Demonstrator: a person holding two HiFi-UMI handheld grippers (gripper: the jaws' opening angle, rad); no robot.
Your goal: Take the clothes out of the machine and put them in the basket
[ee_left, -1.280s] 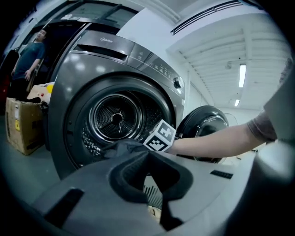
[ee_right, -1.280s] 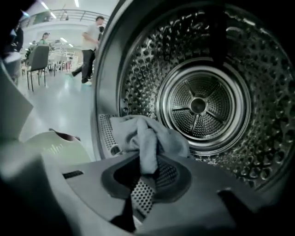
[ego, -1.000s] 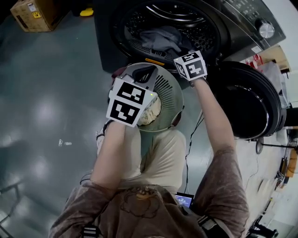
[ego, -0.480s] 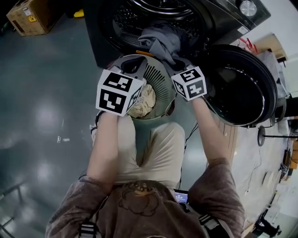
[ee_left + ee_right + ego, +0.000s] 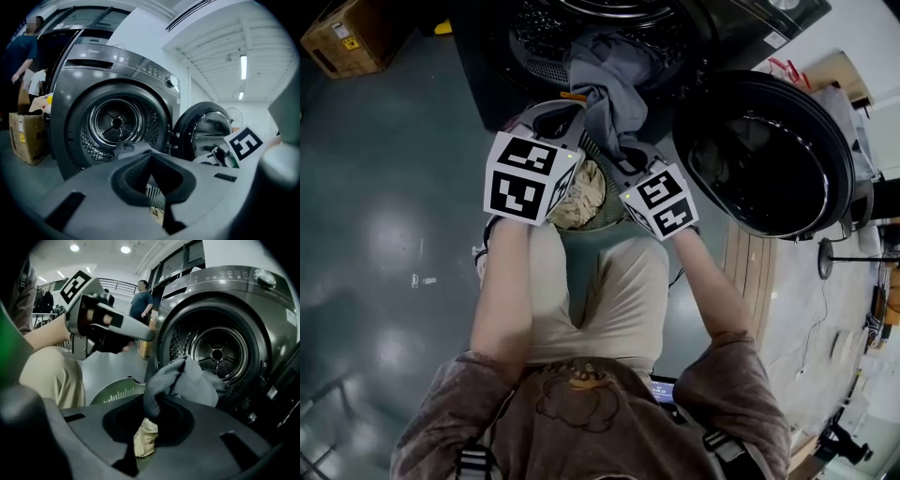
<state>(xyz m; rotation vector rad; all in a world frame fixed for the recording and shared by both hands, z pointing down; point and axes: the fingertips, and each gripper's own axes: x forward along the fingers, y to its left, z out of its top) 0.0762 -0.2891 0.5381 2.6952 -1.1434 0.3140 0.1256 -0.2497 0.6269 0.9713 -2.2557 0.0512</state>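
The right gripper (image 5: 152,418) was clamped on the grey cloth (image 5: 187,380), which hung half out of the machine (image 5: 225,282), to bring it over the basket (image 5: 117,392). The left gripper (image 5: 152,157) was closed and empty, waiting by the basket.

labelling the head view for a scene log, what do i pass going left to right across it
cardboard box → left gripper → right gripper → open machine door. The grey garment in the right gripper's jaws overlaps both grippers, so it is left out.
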